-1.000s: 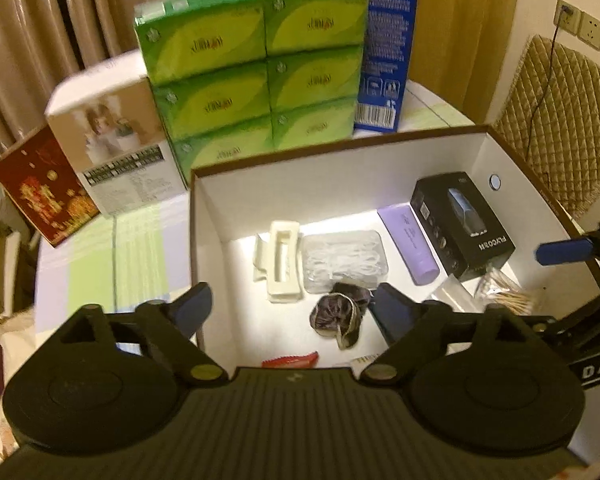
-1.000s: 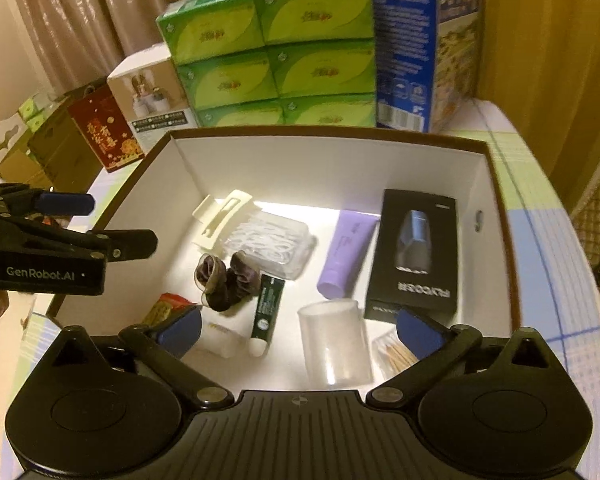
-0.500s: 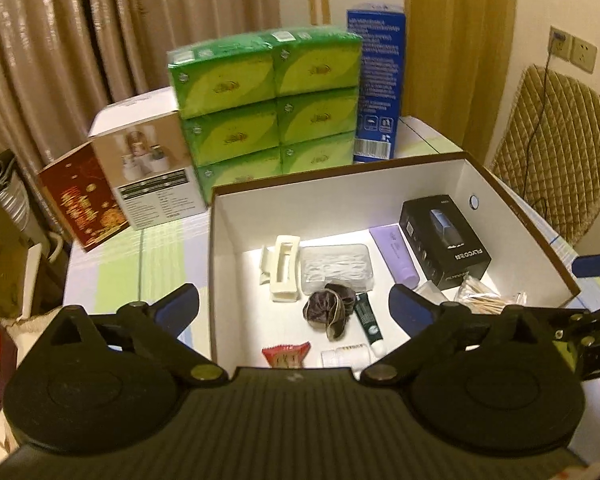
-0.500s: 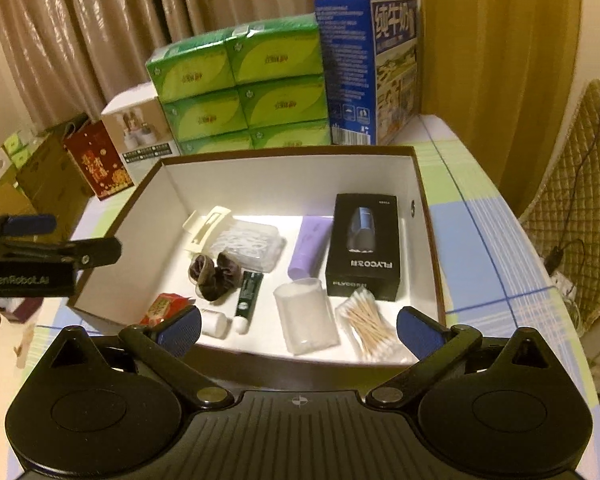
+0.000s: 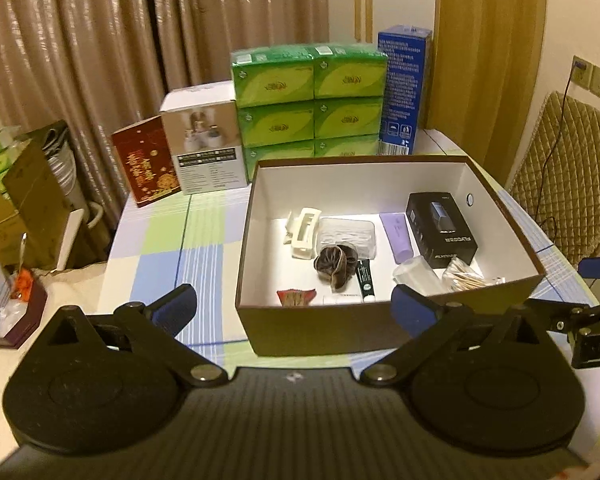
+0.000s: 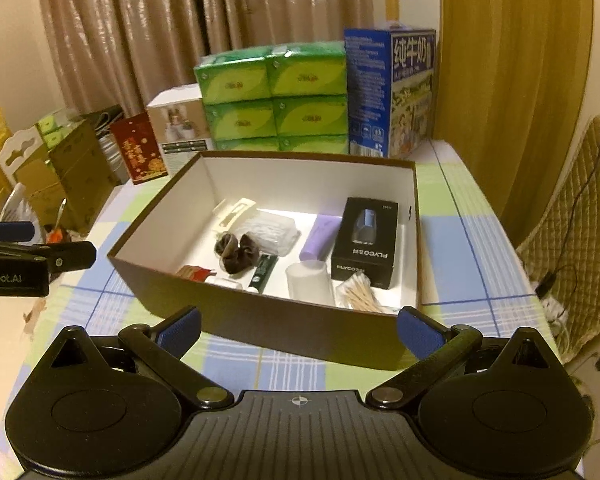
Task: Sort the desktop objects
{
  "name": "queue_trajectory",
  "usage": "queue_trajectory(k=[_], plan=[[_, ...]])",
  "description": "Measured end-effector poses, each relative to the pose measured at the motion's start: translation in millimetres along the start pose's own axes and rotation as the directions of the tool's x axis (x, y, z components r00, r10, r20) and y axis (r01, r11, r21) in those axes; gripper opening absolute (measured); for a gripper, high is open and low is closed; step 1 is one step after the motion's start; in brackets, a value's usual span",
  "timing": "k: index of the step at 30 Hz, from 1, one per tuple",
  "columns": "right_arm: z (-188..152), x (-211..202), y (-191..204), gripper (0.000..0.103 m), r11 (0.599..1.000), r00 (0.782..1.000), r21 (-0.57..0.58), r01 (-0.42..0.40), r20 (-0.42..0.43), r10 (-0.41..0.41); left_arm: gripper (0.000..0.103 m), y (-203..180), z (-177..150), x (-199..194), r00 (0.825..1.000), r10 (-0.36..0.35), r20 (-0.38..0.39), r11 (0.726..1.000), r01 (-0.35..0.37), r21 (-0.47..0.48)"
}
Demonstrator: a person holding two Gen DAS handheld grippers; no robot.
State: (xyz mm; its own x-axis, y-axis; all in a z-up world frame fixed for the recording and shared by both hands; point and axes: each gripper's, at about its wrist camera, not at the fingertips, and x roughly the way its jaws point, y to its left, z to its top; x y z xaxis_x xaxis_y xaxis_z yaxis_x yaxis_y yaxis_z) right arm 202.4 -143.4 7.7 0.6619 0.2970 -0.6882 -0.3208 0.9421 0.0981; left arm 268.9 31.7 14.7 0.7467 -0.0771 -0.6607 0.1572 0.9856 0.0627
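A brown box with white inside (image 5: 384, 332) (image 6: 260, 320) sits on the checked tablecloth. It holds a black FLYCO carton (image 5: 442, 230) (image 6: 366, 242), a purple tube (image 5: 396, 232) (image 6: 320, 238), a brown scrunchie (image 5: 336, 262) (image 6: 238, 252), a cream clip (image 5: 306, 232), a clear case (image 5: 348, 232), a green tube (image 5: 365, 280), a clear cup (image 6: 310, 282), cotton swabs (image 6: 358, 292) and a red packet (image 5: 296, 296). My left gripper (image 5: 294, 304) and right gripper (image 6: 298, 326) are open, empty, in front of the box.
Green tissue packs (image 5: 310, 104), a blue milk carton (image 6: 392, 88), a white product box (image 5: 202, 148) and a red card (image 5: 146, 160) stand behind the box. A quilted chair (image 5: 564, 176) is at the right. Cardboard boxes (image 6: 66, 172) stand left of the table.
Both grippers have pulled back and up from over the box. The whole box and table now show. Both stayed open and empty.
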Motion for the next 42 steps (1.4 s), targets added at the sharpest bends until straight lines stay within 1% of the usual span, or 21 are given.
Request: queue_trajectory(k=[3, 7, 10, 15, 26, 42], plan=[[-5, -13, 0, 0.101, 1.0, 1.0, -0.005, 0.001, 0.015, 0.0, 0.102, -6, -8, -17, 1.0, 0.004, 0.007, 1.0, -0.004, -0.016], [-14, -27, 2, 0.101, 0.999, 1.0, -0.038, 0.002, 0.022, -0.001, 0.102, -16, -18, -37, 0.999, 0.032, 0.021, 0.999, -0.032, -0.003], [-22, -36, 2, 0.101, 0.998, 1.0, -0.054, -0.011, 0.017, 0.012, 0.102, -20, -25, -49, 0.999, 0.028, 0.023, 1.0, -0.028, -0.014], [-33, -50, 0, 0.101, 0.999, 1.0, -0.047, -0.018, 0.014, 0.019, 0.102, -29, -37, -67, 0.999, 0.037, 0.023, 0.999, -0.036, -0.024], [-55, -72, -3, 0.101, 0.998, 1.0, -0.051, -0.025, 0.015, 0.026, 0.102, -47, -66, -89, 0.998, 0.058, -0.019, 0.998, -0.059, -0.019], [-82, -87, -6, 0.101, 0.996, 0.999, -0.067, -0.051, -0.016, 0.05, 0.102, -62, -96, -105, 0.994, 0.076, -0.074, 0.996, -0.078, -0.033]])
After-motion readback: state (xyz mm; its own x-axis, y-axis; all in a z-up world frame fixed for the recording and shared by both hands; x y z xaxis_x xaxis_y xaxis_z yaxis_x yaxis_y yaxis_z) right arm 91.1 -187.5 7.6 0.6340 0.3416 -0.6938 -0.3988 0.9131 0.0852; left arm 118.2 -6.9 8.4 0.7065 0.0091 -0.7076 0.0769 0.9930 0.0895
